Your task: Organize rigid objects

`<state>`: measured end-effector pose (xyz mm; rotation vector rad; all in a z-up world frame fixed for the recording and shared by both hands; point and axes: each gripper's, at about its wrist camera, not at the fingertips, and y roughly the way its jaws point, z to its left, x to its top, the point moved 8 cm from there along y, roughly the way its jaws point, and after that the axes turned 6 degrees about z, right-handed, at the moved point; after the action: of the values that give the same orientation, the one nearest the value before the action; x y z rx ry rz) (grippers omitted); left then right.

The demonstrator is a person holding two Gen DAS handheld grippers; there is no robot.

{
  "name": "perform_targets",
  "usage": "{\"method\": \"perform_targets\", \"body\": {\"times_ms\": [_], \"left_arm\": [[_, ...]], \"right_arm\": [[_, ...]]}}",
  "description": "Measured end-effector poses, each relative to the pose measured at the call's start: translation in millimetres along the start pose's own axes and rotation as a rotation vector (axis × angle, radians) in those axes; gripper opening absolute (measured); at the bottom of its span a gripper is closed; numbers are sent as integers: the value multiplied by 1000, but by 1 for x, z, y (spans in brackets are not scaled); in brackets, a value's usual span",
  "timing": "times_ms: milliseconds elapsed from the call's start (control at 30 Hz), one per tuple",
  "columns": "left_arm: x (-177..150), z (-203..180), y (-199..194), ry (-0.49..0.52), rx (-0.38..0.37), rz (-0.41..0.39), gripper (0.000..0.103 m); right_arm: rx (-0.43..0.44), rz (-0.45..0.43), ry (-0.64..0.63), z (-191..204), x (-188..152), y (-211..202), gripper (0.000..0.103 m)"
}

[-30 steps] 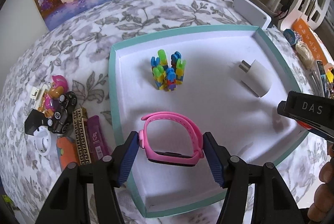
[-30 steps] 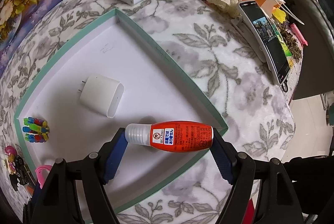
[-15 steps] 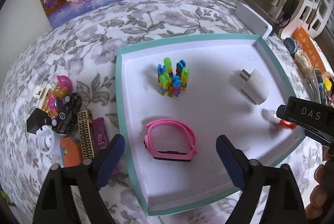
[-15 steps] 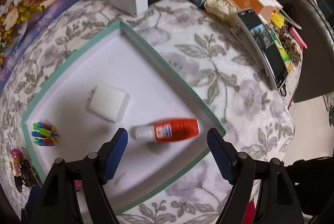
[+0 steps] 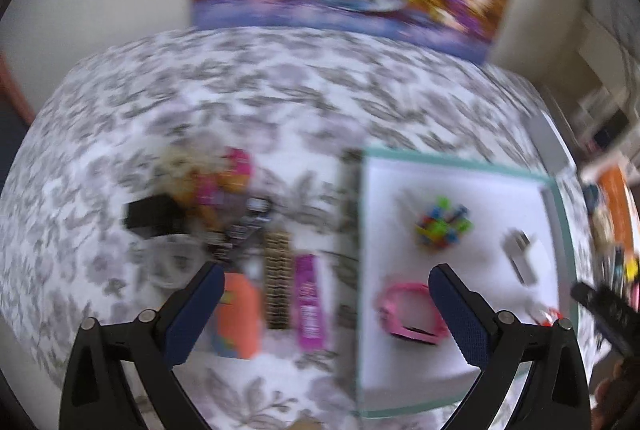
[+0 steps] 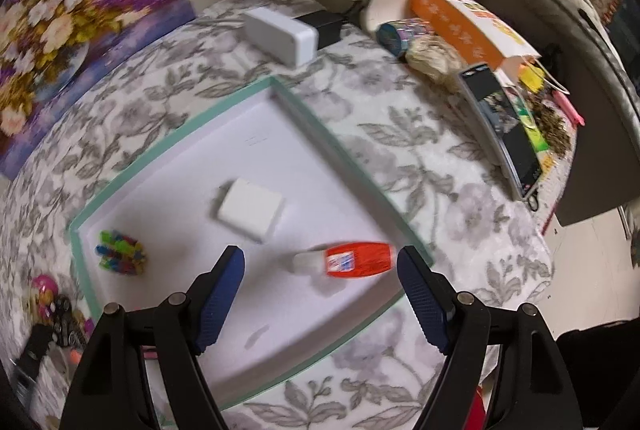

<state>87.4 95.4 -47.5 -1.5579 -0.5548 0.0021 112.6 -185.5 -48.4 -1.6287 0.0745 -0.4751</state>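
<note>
Tray [image 6: 304, 109] stock, my count: bottle [image 6: 352, 261], charger [image 6: 251, 209], blocks [image 6: 120, 257], pink band [image 5: 412, 312]. Outstanding: toy pile [image 5: 224, 230] on surface. Left hand-held gripper [image 5: 326, 314] and right hand-held gripper [image 6: 320, 298]: both wide apart, empty.

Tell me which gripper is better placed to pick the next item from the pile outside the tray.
Left. The left gripper, open, points at the pile; the right gripper faces the tray.

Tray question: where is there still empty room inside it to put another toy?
The tray is bare along its far corner, beyond the white charger, and near its front edge, below the red bottle. The toy pile on the cloth left of the tray is crowded.
</note>
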Motion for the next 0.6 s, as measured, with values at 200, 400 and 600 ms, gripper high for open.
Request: {"method": "perform_targets", "body": {"times_ms": [200, 400, 600], "left_arm": [[10, 70, -14, -155, 61, -15, 103], [6, 134, -23, -256, 157, -2, 103], [2, 181, -30, -350, 171, -5, 103]], "right_arm": [[66, 11, -116, 44, -22, -4, 80], [103, 13, -182, 83, -44, -11, 80], [163, 22, -242, 127, -64, -17, 80]]}}
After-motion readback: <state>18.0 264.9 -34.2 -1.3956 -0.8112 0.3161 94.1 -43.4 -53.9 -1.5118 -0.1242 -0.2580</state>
